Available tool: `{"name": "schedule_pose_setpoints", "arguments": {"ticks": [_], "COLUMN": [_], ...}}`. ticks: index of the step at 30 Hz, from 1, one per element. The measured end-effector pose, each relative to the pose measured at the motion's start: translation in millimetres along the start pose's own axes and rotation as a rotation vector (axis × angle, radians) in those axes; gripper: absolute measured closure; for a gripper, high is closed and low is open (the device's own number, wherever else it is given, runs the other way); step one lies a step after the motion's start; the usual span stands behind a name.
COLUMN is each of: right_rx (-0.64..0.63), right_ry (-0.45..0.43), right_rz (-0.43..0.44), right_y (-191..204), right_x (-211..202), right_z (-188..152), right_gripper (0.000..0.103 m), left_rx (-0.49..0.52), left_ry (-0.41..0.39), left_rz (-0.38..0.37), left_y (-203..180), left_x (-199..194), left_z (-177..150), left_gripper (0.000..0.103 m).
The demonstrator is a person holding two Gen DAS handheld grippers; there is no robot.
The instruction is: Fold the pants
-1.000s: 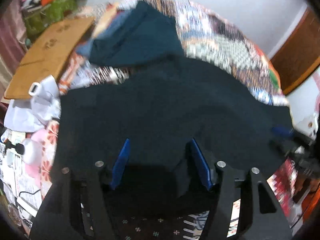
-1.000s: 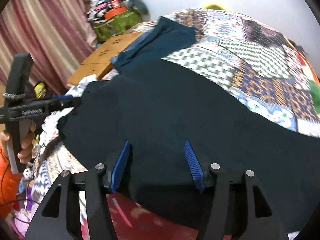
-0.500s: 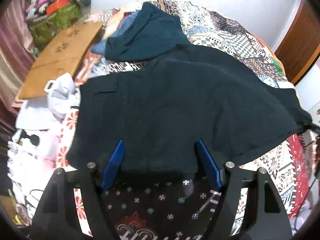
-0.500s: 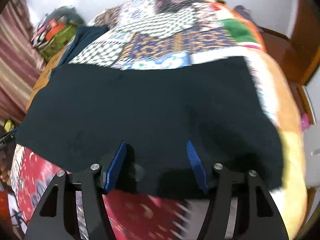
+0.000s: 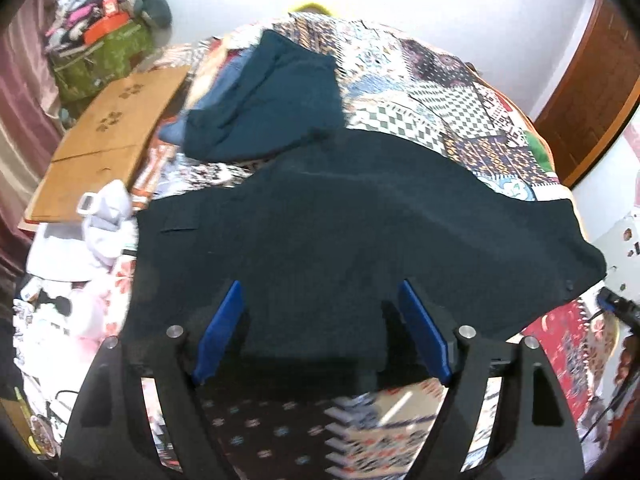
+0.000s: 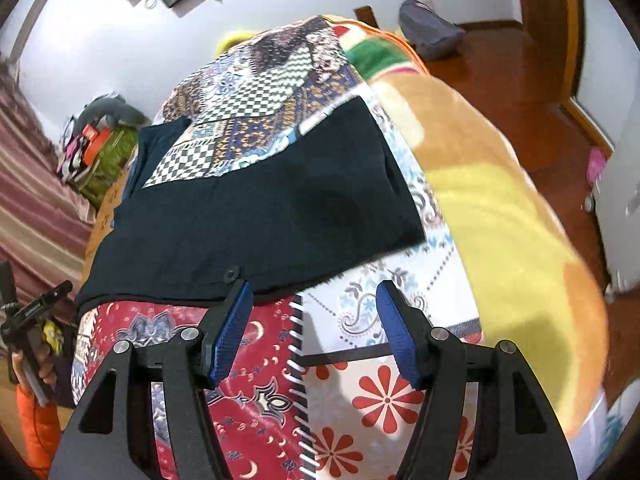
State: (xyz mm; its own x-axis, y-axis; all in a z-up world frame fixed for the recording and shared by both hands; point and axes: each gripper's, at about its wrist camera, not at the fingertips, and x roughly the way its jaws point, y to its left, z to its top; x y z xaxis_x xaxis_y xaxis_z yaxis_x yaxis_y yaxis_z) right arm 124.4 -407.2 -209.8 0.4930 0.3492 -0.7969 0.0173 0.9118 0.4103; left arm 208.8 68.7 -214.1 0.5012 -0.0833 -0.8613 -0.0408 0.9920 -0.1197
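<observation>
Dark pants (image 5: pixel 360 216): spread flat on bed (image 6: pixel 400 280), just released; left gripper (image 5: pixel 320 328) and right gripper (image 6: pixel 312 328) withdrawn, fingers opening, nothing between; next fold pending.

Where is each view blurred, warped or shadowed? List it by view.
Left wrist: bedspread beneath the left claw smeared; pants shadowed near the claw; edges bowed by fisheye. Right wrist: blanket at right streaked; soft shadow on the pants; corners vignetted.
</observation>
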Motion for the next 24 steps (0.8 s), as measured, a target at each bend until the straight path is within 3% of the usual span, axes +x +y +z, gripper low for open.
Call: {"name": "schedule_pose_setpoints", "arguments": {"ticks": [9, 12, 14, 17, 24], "right_rx": [0.15, 0.172, 0.173, 0.186, 0.216], "right_ry": [-0.091, -0.126, -0.14, -0.138, -0.236], "right_rz": [0.067, 0.042, 0.016, 0.038, 0.047], "right_y": [-9, -12, -13, -22, -37], "right_x": [21, 23, 25, 28, 8], "right_z": [19, 23, 28, 36, 52], "right_gripper": [0.043, 0.062, 0.089, 0.093, 0.094], "left_rx": [0.029, 0.033, 0.035, 0.034, 0.09], "left_ry": [0.067, 0.076, 0.067, 0.06, 0.047], "left_rz": [-0.049, -0.052, -0.044, -0.036, 0.019], "left_y": [-39, -46, -50, -53, -57], "left_x": [39, 47, 50, 54, 59], "left_z": [15, 19, 22, 26, 21], "left_gripper": [0.023, 0.022, 0.019, 0.017, 0.013]}}
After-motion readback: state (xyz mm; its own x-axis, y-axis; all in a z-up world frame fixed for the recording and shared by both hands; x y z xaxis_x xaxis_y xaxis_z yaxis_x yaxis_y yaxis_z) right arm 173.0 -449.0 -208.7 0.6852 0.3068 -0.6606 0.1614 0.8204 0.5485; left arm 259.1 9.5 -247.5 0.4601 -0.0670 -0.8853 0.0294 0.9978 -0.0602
